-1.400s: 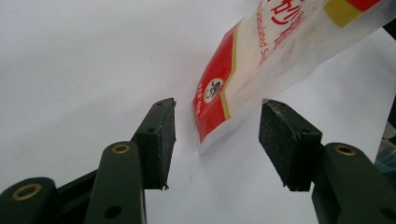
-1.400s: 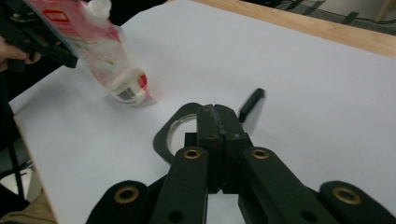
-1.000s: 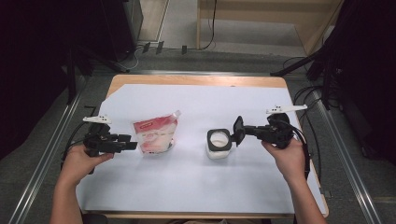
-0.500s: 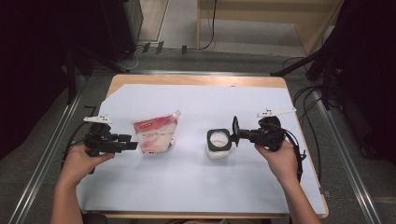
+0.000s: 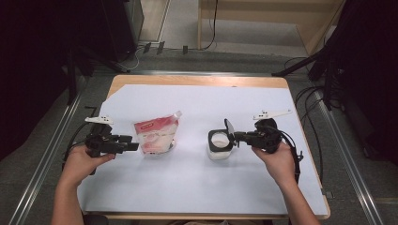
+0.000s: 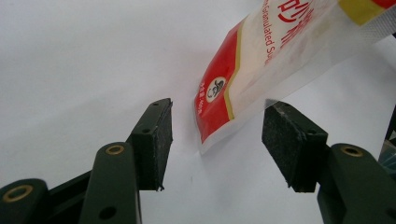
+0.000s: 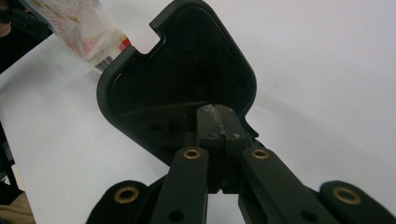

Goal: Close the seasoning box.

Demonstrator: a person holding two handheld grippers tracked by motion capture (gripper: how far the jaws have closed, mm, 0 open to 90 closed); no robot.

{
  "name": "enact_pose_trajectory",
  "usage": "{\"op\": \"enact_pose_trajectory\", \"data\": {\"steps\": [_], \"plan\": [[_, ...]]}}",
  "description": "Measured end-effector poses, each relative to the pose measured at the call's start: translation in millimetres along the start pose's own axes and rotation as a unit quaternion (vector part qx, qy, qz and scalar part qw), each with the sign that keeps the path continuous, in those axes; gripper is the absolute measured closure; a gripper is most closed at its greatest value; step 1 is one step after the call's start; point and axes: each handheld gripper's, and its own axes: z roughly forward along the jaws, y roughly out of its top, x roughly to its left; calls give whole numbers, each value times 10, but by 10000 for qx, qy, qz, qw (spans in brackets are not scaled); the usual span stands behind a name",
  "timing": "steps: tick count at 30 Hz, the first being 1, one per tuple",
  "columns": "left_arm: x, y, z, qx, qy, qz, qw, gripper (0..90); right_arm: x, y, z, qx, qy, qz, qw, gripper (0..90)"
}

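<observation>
A red-and-white pouch (image 5: pixel 155 136) of granulated sugar stands left of centre on the white sheet. My left gripper (image 5: pixel 133 146) is level with its base and open; in the left gripper view the pouch's lower corner (image 6: pixel 224 107) hangs between the two pads (image 6: pixel 156 140) without touching them. Right of centre sits a small white container (image 5: pixel 218 144) with a black rim. Its black lid (image 5: pixel 230 131) stands upright at the right rim. My right gripper (image 7: pixel 217 121) is shut on the edge of that lid (image 7: pixel 177 79).
The white sheet (image 5: pixel 197 187) covers most of the wooden table (image 5: pixel 197 80). Cables trail from both grippers off the table's sides. Metal rails run along the floor at left and right. The pouch (image 7: pixel 79 28) shows beyond the lid in the right gripper view.
The right hand has drifted slightly left and nearer with the lid still gripped. The left hand and the pouch have stayed in place.
</observation>
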Motion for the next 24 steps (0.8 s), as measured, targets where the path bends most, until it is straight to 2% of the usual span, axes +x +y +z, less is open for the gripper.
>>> {"op": "enact_pose_trajectory", "data": {"steps": [7,14,17,24], "plan": [[8,-3,0,-12,13,2,10000,439,42,-1,41,15,65,-56,10000,900],[6,-2,1,12,-7,-12,10000,438,102,-18,139,171,135,-100,9997,900],[9,-6,0,13,5,-16,10000,438,151,-25,214,195,228,-222,9993,900],[9,-12,12,48,17,-39,10000,437,187,-28,222,194,224,-261,9992,879]]}}
